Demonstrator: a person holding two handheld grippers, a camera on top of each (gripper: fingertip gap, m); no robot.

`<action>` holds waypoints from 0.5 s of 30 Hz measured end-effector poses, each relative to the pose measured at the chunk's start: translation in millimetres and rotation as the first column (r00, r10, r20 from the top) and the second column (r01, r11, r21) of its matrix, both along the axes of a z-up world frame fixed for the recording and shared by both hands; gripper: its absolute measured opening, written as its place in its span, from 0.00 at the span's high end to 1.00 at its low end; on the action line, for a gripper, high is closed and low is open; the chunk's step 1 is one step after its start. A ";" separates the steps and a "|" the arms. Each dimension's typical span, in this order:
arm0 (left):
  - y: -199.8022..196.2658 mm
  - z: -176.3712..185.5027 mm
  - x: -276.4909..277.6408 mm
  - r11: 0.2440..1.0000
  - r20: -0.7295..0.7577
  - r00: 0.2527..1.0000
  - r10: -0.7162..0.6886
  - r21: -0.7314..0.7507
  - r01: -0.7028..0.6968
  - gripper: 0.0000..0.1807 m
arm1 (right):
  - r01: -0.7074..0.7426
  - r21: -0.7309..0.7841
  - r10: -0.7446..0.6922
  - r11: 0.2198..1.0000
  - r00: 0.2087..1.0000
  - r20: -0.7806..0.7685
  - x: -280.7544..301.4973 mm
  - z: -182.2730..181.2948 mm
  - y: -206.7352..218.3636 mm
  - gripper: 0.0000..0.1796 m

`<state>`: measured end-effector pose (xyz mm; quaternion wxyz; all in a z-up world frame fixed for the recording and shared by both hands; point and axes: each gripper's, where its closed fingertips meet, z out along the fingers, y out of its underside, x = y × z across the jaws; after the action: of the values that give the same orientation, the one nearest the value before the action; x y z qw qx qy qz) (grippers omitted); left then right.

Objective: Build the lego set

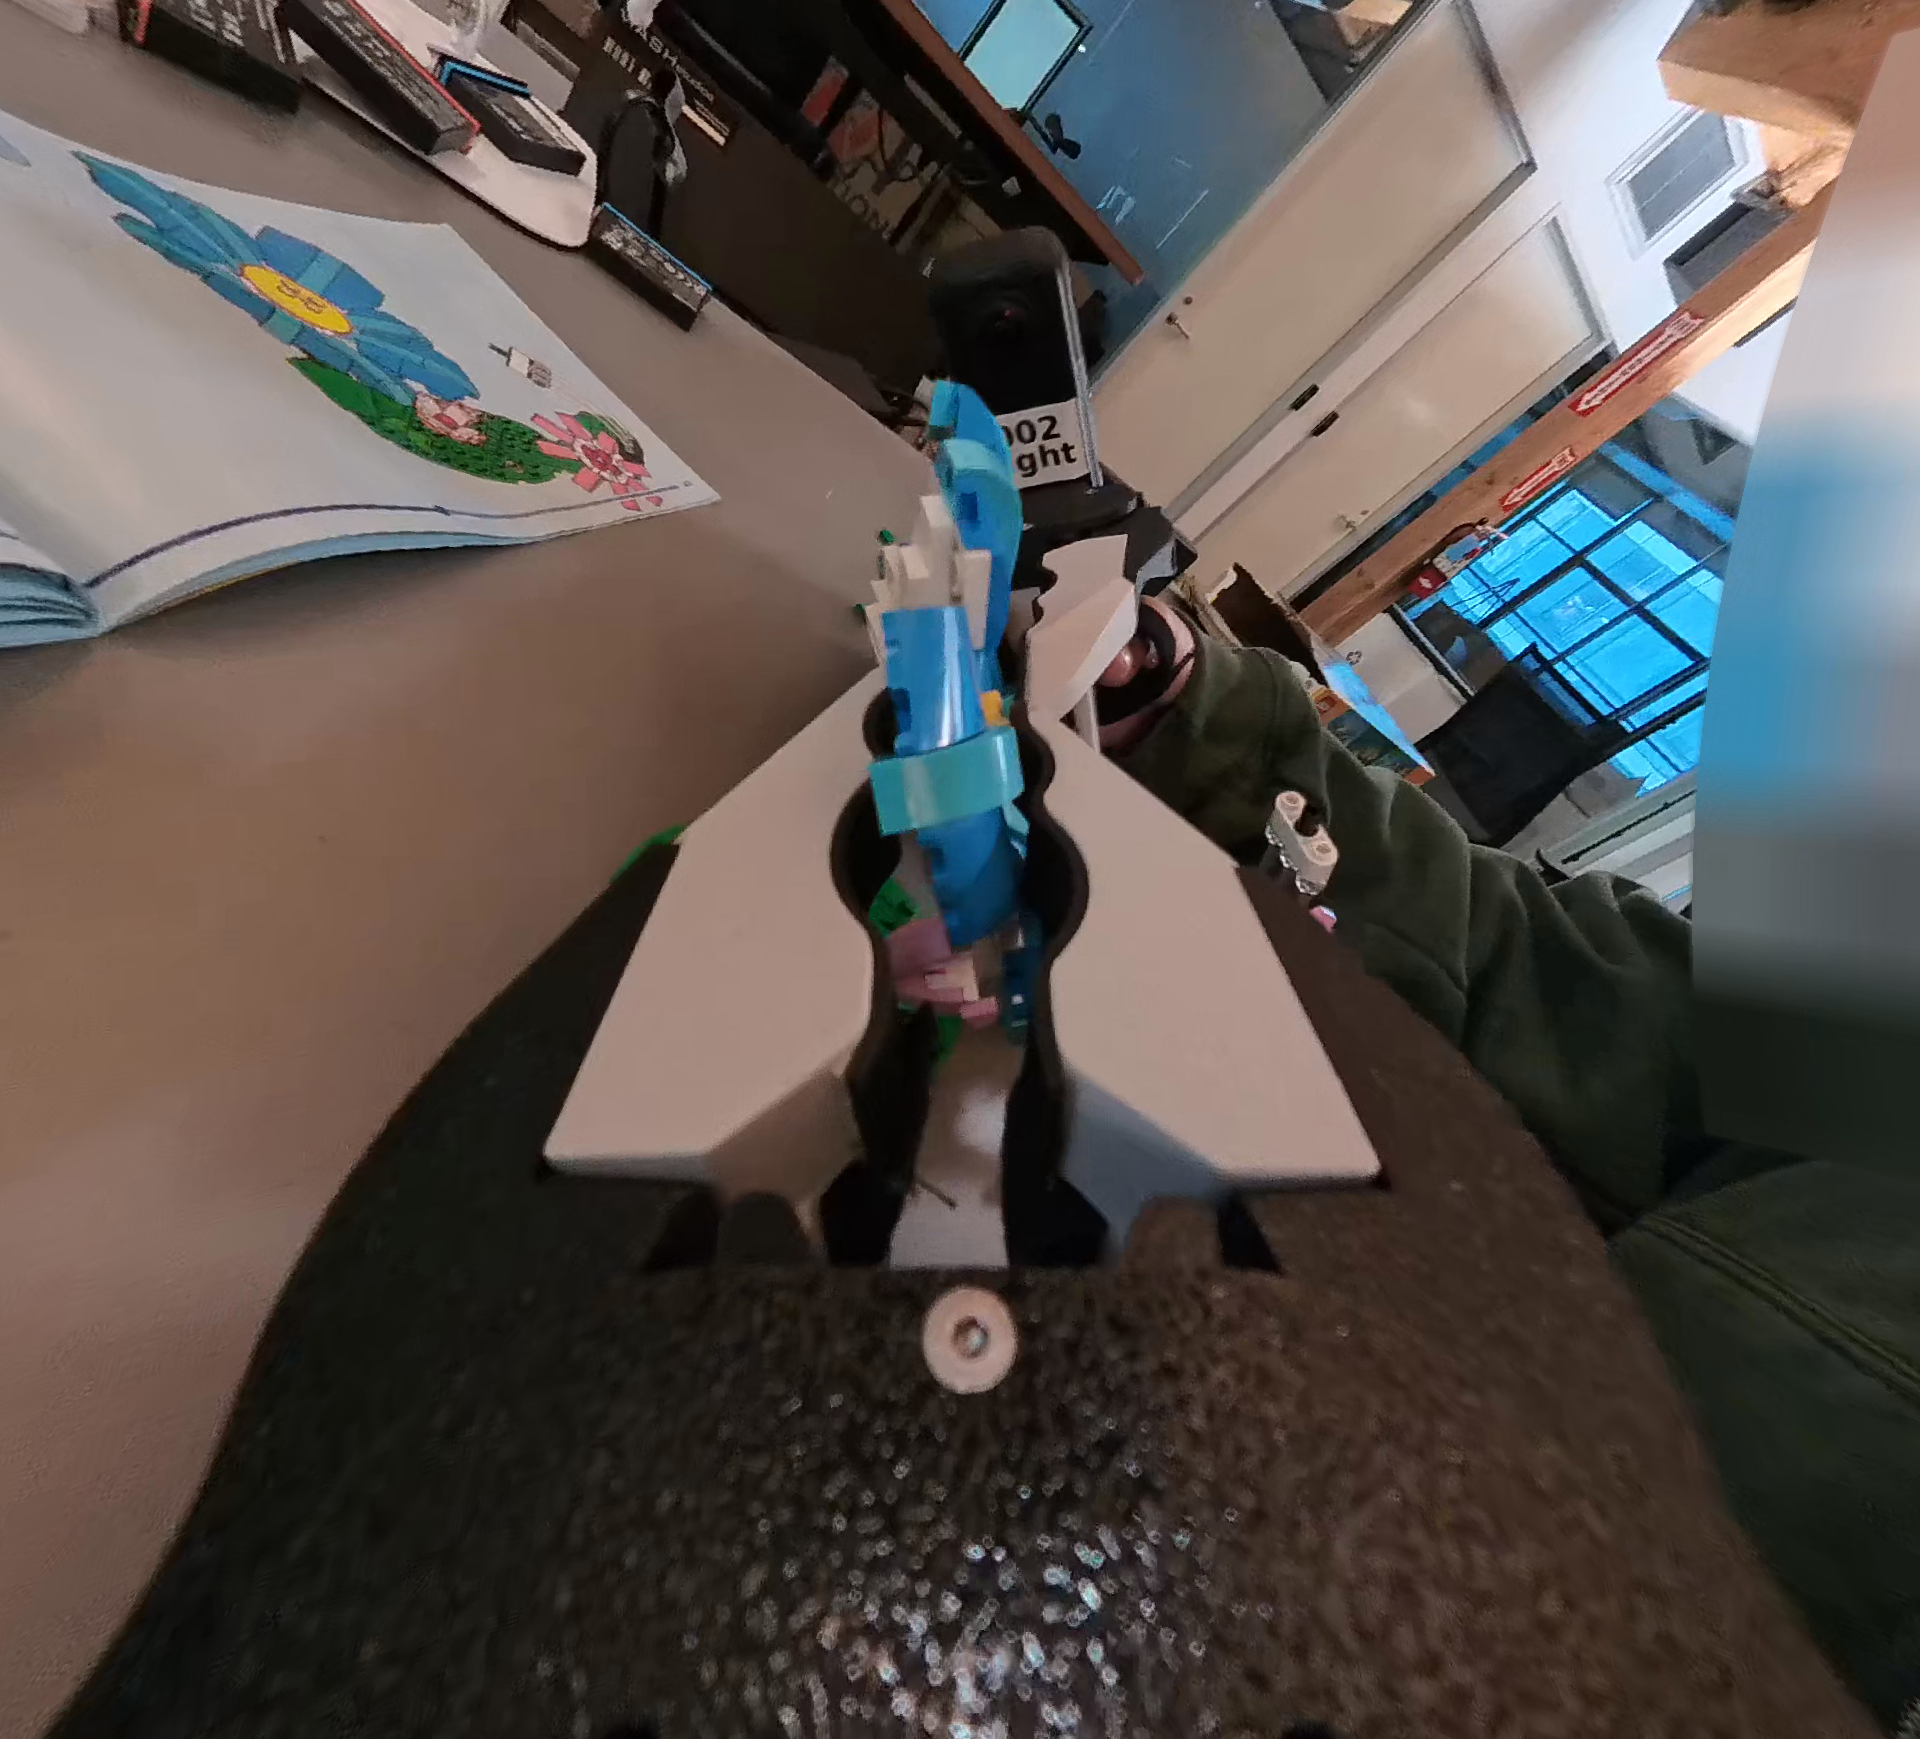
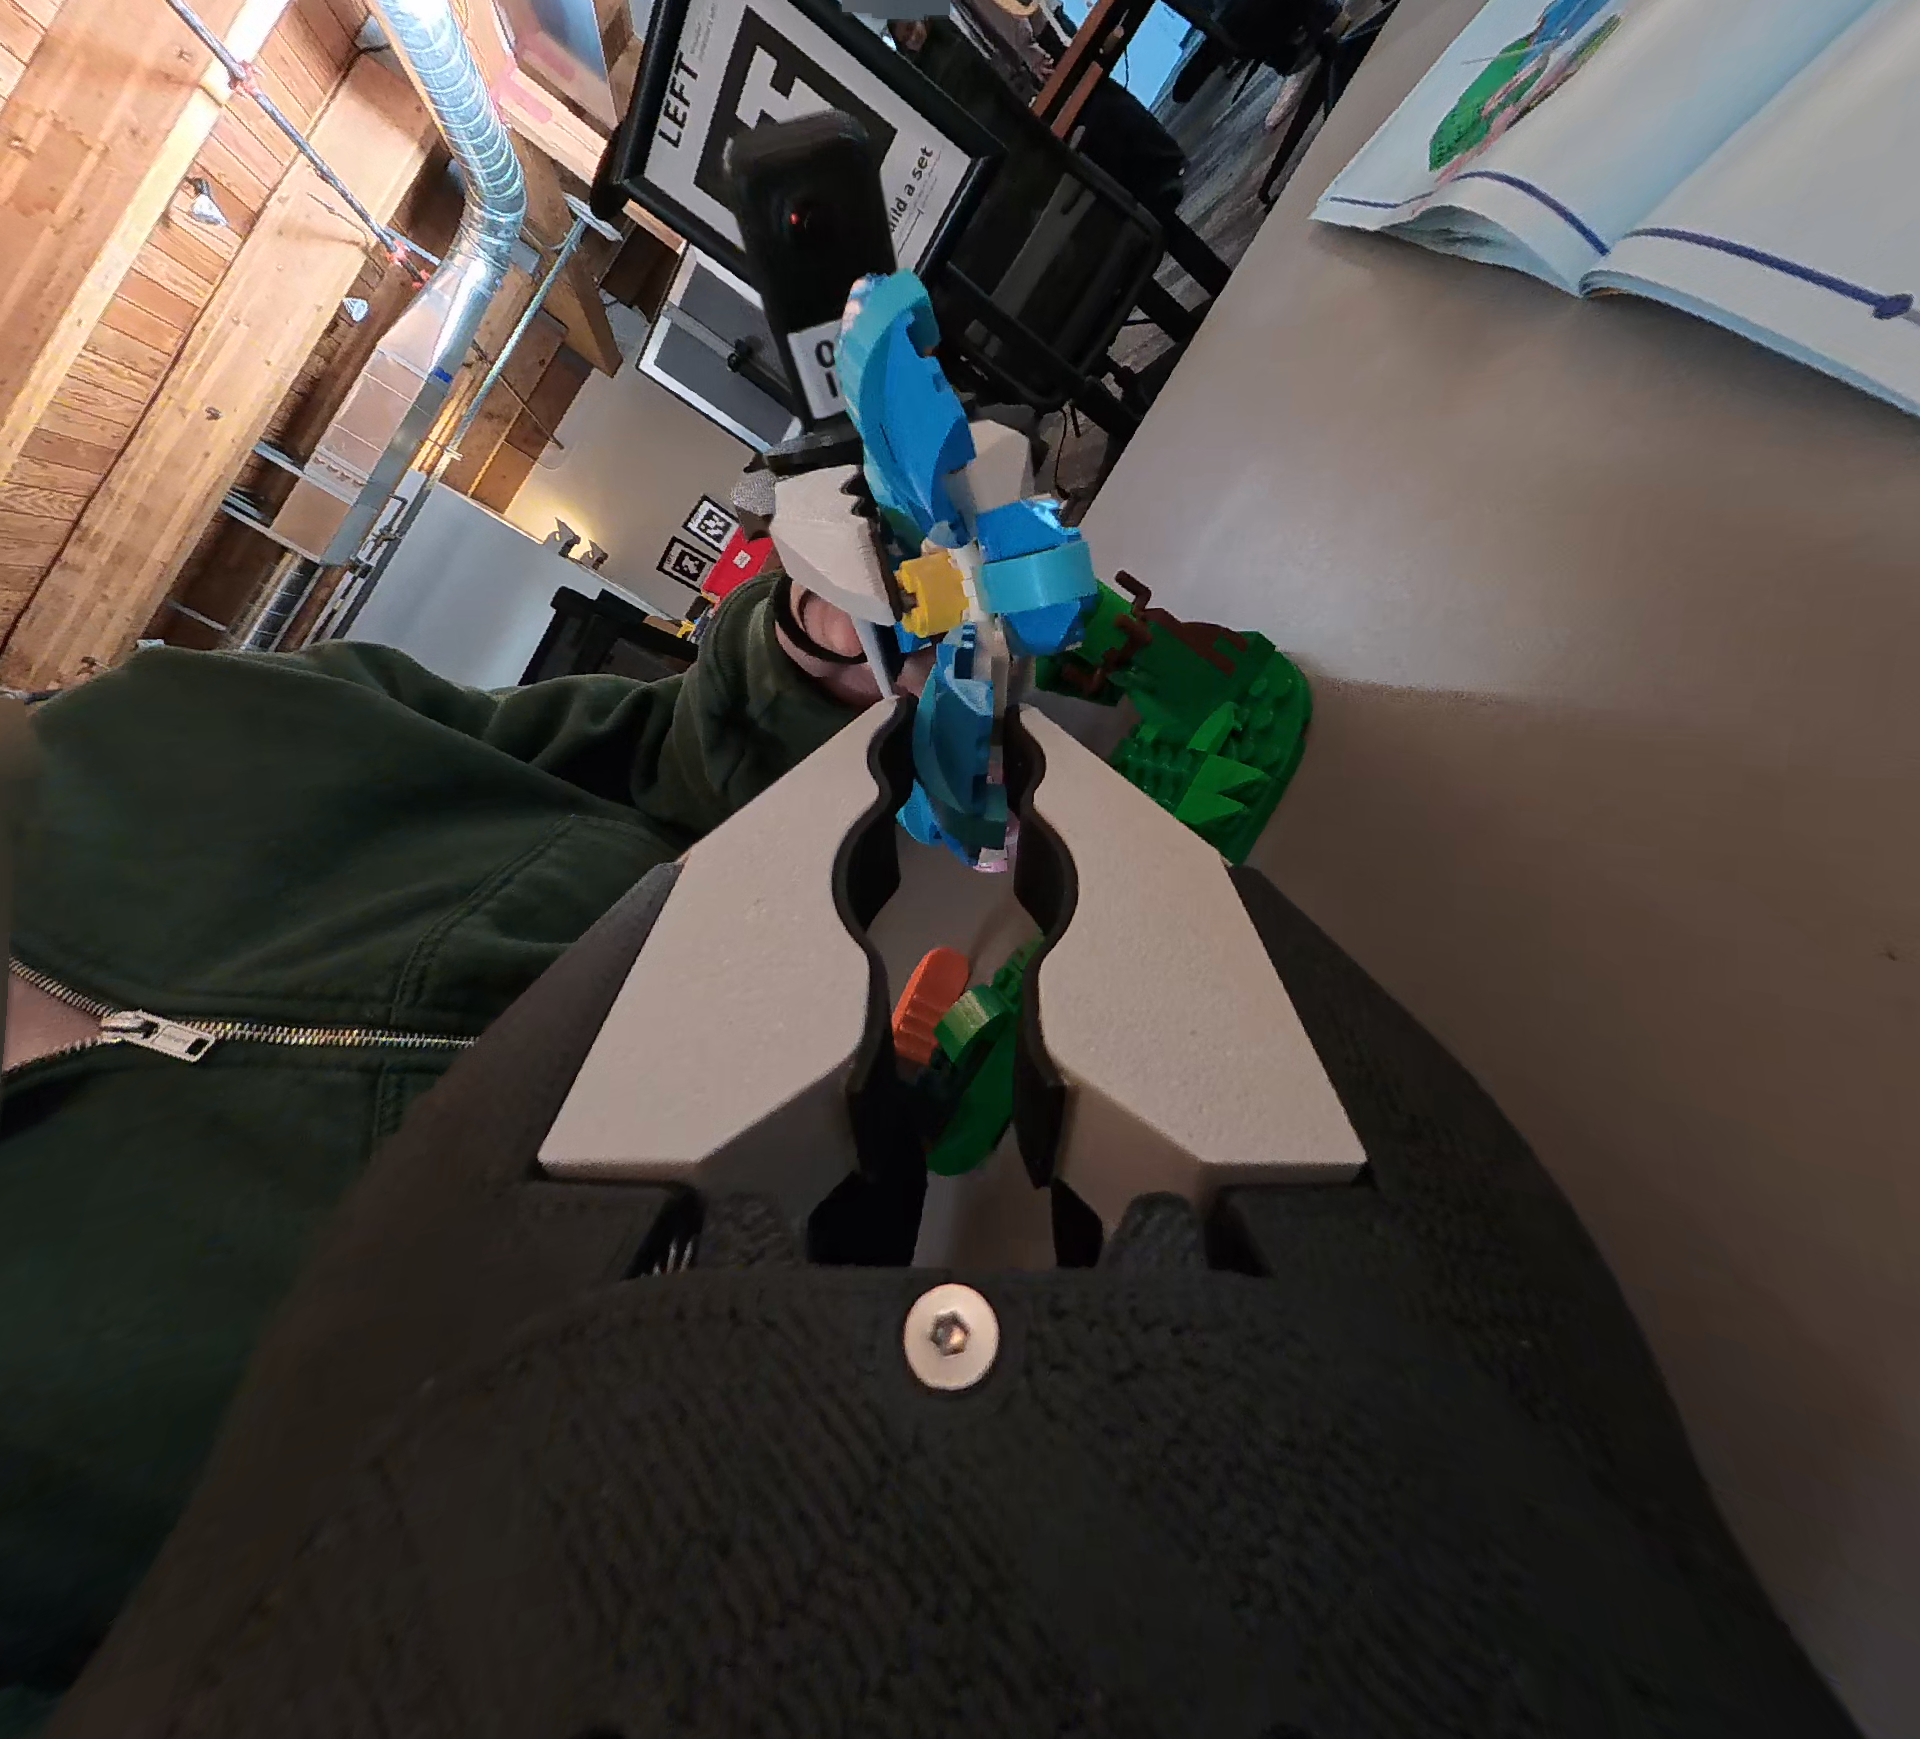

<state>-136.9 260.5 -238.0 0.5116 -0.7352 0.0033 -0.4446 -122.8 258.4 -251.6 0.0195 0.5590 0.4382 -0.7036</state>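
lettered labels on both camera mounts [image 1: 1039, 442], framed sign [image 2: 800, 131], red signs [image 1: 1642, 359].

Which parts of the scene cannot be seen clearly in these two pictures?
- Left wrist view: the lower part of the blue flower is hidden between the left gripper fingers.
- Right wrist view: the orange piece is mostly hidden by the right gripper.
- Right wrist view: the instruction booklet is cut off by the edge.

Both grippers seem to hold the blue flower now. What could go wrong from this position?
The blue lego flower is pinched at its petals by both the left gripper and the right gripper; pulling apart could pop petals off. It also hangs close to the green lego base, so a swing may knock it.
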 end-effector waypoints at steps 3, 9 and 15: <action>0.0 0.0 -0.4 1.000 0.011 1.000 -0.001 0.003 0.001 0.91 | 0.002 -0.001 -0.002 1.000 1.000 0.001 -0.8 -0.1 0.2 0.92; 0.4 0.5 -2.5 1.000 0.049 0.999 -0.015 -0.003 0.016 0.91 | 0.004 0.003 -0.004 1.000 1.000 0.004 -3.4 -0.5 -1.5 0.92; 1.8 1.0 -3.3 1.000 0.073 0.997 -0.007 -0.001 0.007 0.91 | 0.012 -0.017 -0.012 1.000 1.000 0.007 -4.9 0.0 0.7 0.92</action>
<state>-140.2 262.3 -237.0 0.5094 -0.7188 -0.0132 -0.4729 -127.7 259.1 -251.6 0.0215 0.5641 0.4286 -0.7055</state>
